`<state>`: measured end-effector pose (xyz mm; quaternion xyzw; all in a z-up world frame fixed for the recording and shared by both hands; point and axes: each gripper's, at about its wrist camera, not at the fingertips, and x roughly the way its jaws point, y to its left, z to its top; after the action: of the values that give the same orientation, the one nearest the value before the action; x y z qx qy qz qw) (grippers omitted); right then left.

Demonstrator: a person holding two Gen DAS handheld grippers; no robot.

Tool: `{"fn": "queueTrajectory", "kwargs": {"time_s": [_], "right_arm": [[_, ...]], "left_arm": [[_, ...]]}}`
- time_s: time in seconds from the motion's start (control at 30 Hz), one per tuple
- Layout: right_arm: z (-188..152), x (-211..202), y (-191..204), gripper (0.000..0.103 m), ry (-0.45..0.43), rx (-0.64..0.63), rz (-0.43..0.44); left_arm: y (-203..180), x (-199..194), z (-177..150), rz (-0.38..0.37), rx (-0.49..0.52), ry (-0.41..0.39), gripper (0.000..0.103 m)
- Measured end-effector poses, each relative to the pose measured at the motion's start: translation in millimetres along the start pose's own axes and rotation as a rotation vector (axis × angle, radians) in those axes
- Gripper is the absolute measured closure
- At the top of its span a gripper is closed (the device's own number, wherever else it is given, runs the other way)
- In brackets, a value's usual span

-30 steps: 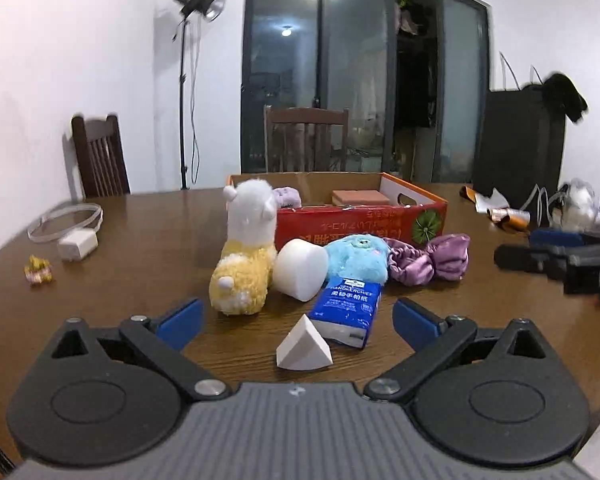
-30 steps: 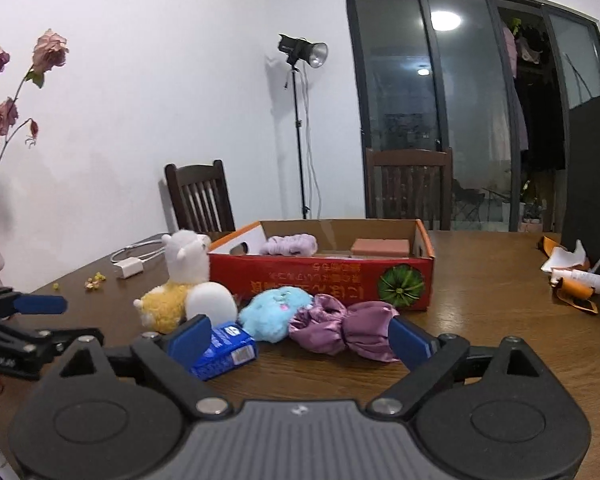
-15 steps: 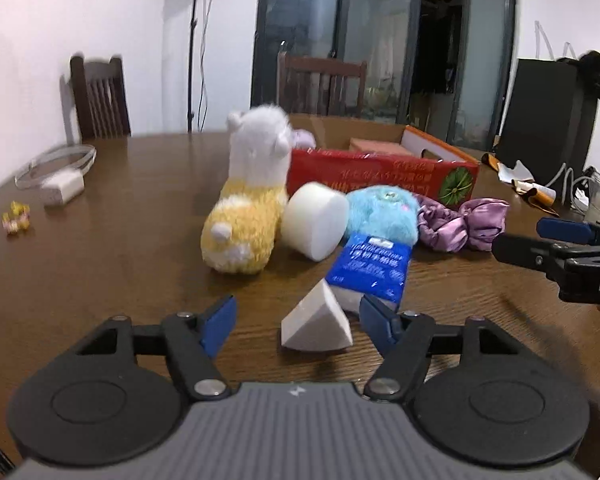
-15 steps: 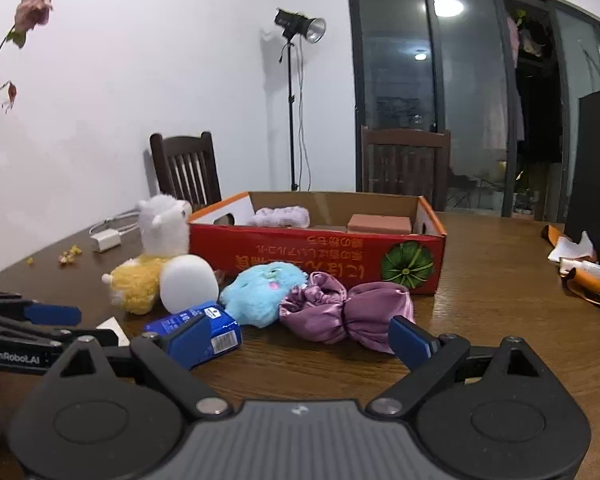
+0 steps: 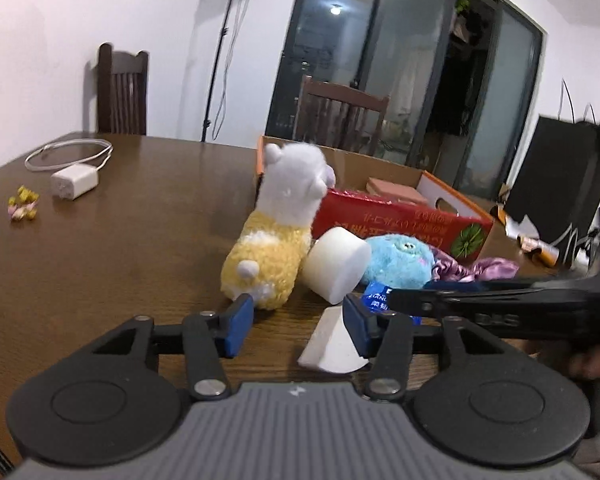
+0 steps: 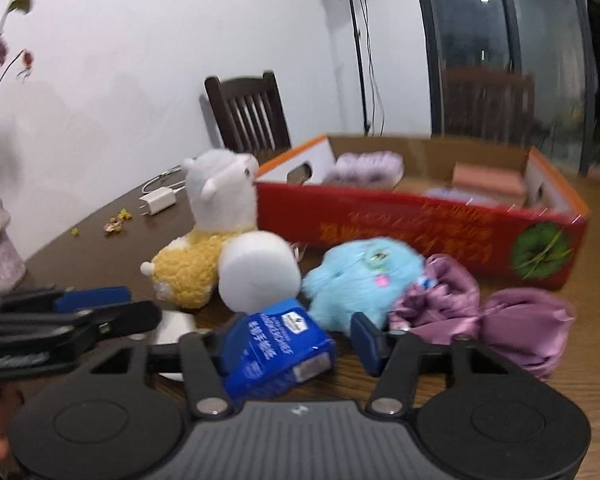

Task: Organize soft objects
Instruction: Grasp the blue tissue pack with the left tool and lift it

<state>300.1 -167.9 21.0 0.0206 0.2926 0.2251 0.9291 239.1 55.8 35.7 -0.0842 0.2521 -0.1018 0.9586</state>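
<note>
A white and yellow alpaca plush (image 5: 274, 240) (image 6: 208, 232), a white foam cylinder (image 5: 336, 264) (image 6: 258, 272), a blue furry toy (image 5: 400, 260) (image 6: 360, 276), a blue tissue pack (image 6: 278, 350) and a purple satin scrunchie (image 6: 500, 320) lie before a red cardboard box (image 5: 404, 224) (image 6: 420, 228). A white foam wedge (image 5: 332, 344) lies just inside my left gripper (image 5: 298, 326), touching the right finger; the gripper is open. My right gripper (image 6: 298, 344) is open around the tissue pack.
The box holds a lilac fuzzy item (image 6: 364, 166) and a pink block (image 6: 488, 178). A white charger with cable (image 5: 74, 178) and small yellow bits (image 5: 22, 208) lie at left. Wooden chairs (image 5: 120, 92) stand behind the table.
Both grippers have moved forward and narrowed. The left now frames the white wedge; the right has come down around the blue tissue pack and crosses the left view.
</note>
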Motion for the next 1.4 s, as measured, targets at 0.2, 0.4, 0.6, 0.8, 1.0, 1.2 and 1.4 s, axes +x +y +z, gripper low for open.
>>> {"fn": "queueTrajectory", "kwargs": {"time_s": [0.2,0.4,0.6,0.8,1.0,1.2,1.4], "right_arm": [[-6,11,-13,0.062,0.021,0.088,0.065],[-23,-23,-16,0.08,0.042,0.117,0.075],[-50,-67,-16,0.087,0.017,0.175,0.037],[-58,-112,-27,0.083,0.007,0.207,0.046],[-66,-107,-39,0.072,-0.013,0.256,0.033],[-69,-92,-46,0.072,-0.014,0.295,0.046],[-67,-86,-53,0.077,-0.012,0.319,0.06]], "left_arm": [[1,-17,-5,-0.224,-0.098,0.083,0.062],[-22,3,-20,-0.273,-0.119,0.154,0.062],[-39,9,-22,-0.336,-0.133,0.21,0.063],[-46,-3,-26,-0.419,-0.15,0.25,0.063],[-43,6,-25,-0.38,-0.169,0.253,0.061],[-43,26,-25,-0.341,-0.187,0.272,0.061],[-50,38,-14,-0.368,-0.174,0.29,0.078]]}}
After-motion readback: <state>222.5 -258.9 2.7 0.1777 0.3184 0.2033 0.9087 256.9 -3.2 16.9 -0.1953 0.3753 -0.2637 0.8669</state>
